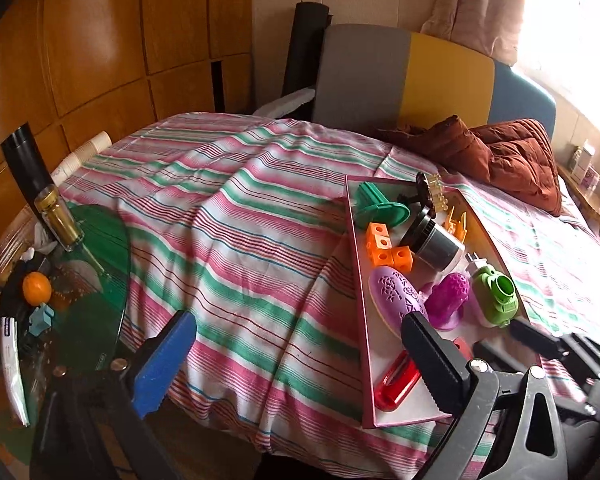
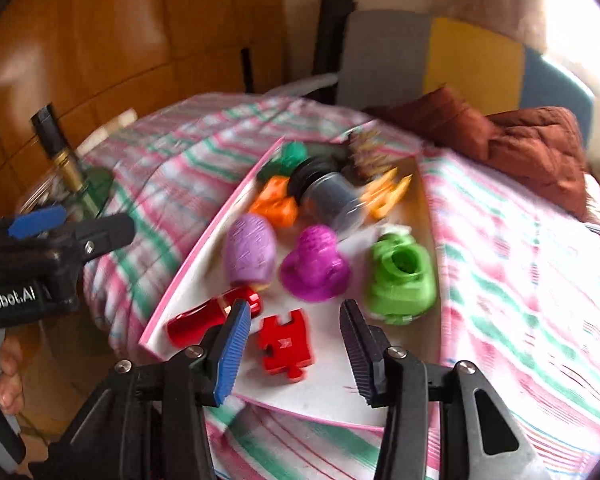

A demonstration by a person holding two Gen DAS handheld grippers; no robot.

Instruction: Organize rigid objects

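Observation:
A pink-rimmed white tray (image 1: 358, 264) (image 2: 204, 240) lies on the striped bed and holds several toys: a red puzzle piece (image 2: 286, 342), a red cylinder (image 2: 214, 316) (image 1: 396, 384), a lilac oval (image 2: 250, 254) (image 1: 394, 294), a magenta piece (image 2: 314, 266) (image 1: 448, 296), a green piece (image 2: 400, 276) (image 1: 494, 294), orange cubes (image 1: 386, 248), a black-and-clear jar (image 1: 436, 242). My right gripper (image 2: 296, 354) is open, its fingers either side of the red puzzle piece. My left gripper (image 1: 300, 364) is open and empty over the bedspread, left of the tray.
A glass side table (image 1: 96, 280) to the left holds a bottle (image 1: 58, 216), an orange (image 1: 37, 288) and clutter. A brown quilt (image 1: 512, 160) lies at the bed's head by the grey, yellow and blue headboard (image 1: 404, 80). The right wrist view is motion-blurred.

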